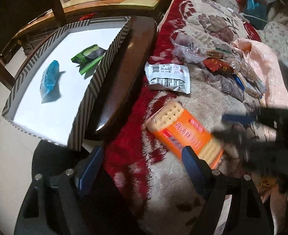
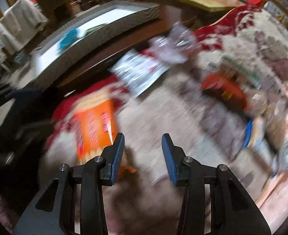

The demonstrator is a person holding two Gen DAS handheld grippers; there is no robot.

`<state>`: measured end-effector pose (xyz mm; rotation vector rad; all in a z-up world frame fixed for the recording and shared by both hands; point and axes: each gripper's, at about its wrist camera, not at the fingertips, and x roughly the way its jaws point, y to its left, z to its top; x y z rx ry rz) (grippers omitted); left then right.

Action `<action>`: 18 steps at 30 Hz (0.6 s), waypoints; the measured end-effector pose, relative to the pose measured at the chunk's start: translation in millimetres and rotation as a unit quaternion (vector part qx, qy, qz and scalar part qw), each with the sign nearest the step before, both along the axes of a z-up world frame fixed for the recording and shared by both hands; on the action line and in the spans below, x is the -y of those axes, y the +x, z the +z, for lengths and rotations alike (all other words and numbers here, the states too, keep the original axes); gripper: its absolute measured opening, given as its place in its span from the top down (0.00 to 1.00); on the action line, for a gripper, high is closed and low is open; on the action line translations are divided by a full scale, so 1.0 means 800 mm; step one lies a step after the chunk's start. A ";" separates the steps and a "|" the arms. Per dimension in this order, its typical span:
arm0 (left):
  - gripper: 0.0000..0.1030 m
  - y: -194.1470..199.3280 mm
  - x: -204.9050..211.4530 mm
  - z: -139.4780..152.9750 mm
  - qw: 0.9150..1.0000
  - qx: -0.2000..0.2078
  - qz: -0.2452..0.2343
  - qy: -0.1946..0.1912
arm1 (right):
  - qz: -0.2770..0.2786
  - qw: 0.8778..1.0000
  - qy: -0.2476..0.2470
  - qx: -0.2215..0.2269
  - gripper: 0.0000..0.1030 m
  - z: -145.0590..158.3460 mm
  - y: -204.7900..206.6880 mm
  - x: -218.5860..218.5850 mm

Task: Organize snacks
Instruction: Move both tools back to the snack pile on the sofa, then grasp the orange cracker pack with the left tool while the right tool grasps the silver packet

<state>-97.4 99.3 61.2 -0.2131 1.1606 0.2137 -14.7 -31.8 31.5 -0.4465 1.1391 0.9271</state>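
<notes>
Progress: we count two packs in the box (image 1: 112,45), blue pack (image 1: 50,79) and green pack (image 1: 89,57) | Left: cracker pack (image 1: 183,131), white pack (image 1: 168,76), red pack (image 1: 219,65) on blanket (image 1: 212,90) beside box | left gripper (image 1: 142,156) wide open, empty | right gripper (image 2: 143,148) open, empty, near crackers | we judge roughly a third done.

surface: floral blanket (image 1: 212,90) | on it: cracker pack (image 1: 185,131), white packet (image 1: 168,76), snack bags (image 1: 212,56)
</notes>
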 end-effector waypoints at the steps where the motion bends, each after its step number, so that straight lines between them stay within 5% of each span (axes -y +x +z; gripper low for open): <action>1: 0.19 0.000 0.001 0.000 1.000 0.001 0.001 -0.001 | 0.004 1.000 0.007 -0.011 0.62 -0.002 -0.010 0.001; 6: 0.19 0.005 0.007 -0.003 1.000 0.001 0.009 -0.025 | -0.007 0.997 0.061 -0.054 0.62 0.001 -0.036 0.020; 12: 0.18 0.030 0.030 -0.005 0.999 0.010 0.012 -0.037 | -0.071 0.995 0.062 -0.010 0.62 0.026 -0.017 0.054; 15: 0.18 0.042 0.040 -0.015 0.999 0.003 0.016 -0.041 | -0.088 0.994 0.071 0.003 0.50 0.036 -0.009 0.061; 18: 0.18 0.050 0.047 -0.029 0.999 -0.014 0.017 -0.037 | -0.098 0.992 0.081 0.005 0.50 0.038 -0.007 0.068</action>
